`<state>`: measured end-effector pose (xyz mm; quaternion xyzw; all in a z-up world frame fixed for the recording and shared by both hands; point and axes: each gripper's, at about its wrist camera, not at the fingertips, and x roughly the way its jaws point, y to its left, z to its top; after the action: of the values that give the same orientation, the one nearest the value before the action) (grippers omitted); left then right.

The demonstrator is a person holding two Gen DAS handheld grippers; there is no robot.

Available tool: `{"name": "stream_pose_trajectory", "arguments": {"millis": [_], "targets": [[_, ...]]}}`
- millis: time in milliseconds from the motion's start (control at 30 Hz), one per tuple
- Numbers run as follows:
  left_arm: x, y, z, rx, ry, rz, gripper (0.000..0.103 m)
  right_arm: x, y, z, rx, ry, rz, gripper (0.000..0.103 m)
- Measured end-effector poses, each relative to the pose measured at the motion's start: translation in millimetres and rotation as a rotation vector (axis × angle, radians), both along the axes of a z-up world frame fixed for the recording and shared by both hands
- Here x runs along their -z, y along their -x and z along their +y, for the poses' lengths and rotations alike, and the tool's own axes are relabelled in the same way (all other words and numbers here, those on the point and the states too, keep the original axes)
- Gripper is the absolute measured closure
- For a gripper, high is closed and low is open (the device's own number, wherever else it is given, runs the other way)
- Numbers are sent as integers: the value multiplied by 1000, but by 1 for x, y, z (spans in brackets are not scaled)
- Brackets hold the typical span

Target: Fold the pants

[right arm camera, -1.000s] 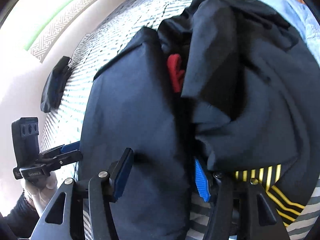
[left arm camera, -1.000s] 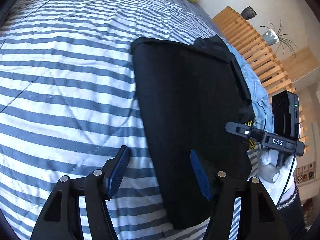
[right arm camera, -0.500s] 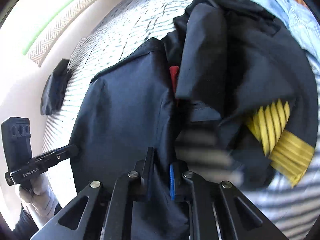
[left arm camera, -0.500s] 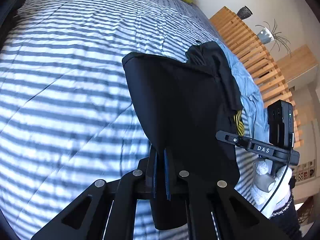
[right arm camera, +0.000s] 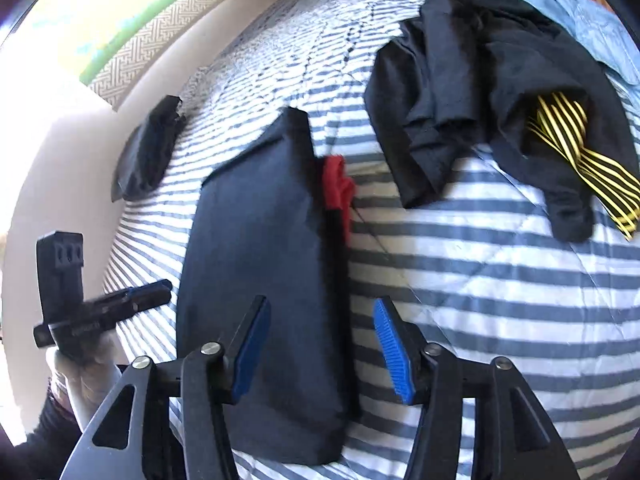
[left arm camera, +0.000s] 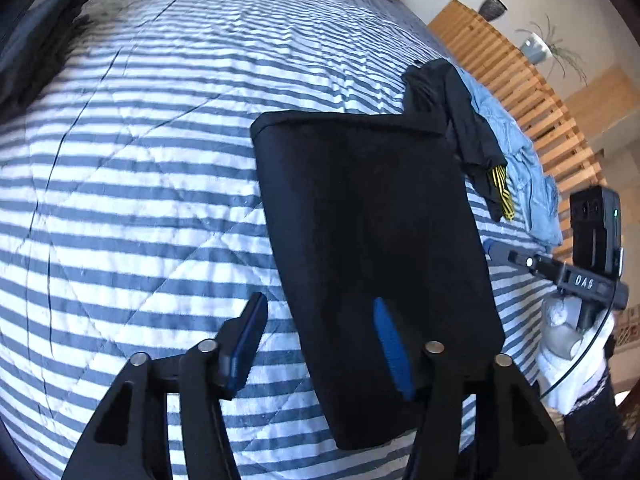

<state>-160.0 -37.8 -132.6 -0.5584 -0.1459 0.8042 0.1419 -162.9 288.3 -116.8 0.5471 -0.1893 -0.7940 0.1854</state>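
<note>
Folded dark pants (left arm camera: 372, 248) lie flat on the striped bed (left arm camera: 140, 184), a red bit (right arm camera: 338, 188) showing at one edge. Left claw (left arm camera: 320, 340) has just been opening, jaws apart, gripping nothing. Right claw (right arm camera: 322, 344) likewise just opened, nothing pinched (pants lie under both). Pile of black clothes (right arm camera: 480, 92) lies apart from the pants, near the blue garment (left arm camera: 520, 168).

Folded pants (right arm camera: 264, 288) now lie apart from the far-right clothes pile (right arm camera: 492, 92); left gripper (left arm camera: 320, 344) and right gripper (right arm camera: 320, 344) jaws have just reopened, pads off cloth.
</note>
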Motion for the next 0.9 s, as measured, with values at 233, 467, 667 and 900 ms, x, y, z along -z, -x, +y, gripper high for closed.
{"name": "stream_pose_trajectory", "arguments": {"millis": [233, 467, 667, 900], "targets": [[14, 20, 16, -31, 97, -8, 43, 28, 25, -25, -30, -105, -52, 44], [31, 25, 27, -65, 134, -13, 43, 24, 29, -43, -122, -239, -22, 42], [33, 19, 35, -104, 86, -9, 63, 25, 30, -49, -114, -213, -28, 61], [24, 6, 39, -157, 83, 16, 84, 16, 14, -25, -14, -152, -10, 84]]}}
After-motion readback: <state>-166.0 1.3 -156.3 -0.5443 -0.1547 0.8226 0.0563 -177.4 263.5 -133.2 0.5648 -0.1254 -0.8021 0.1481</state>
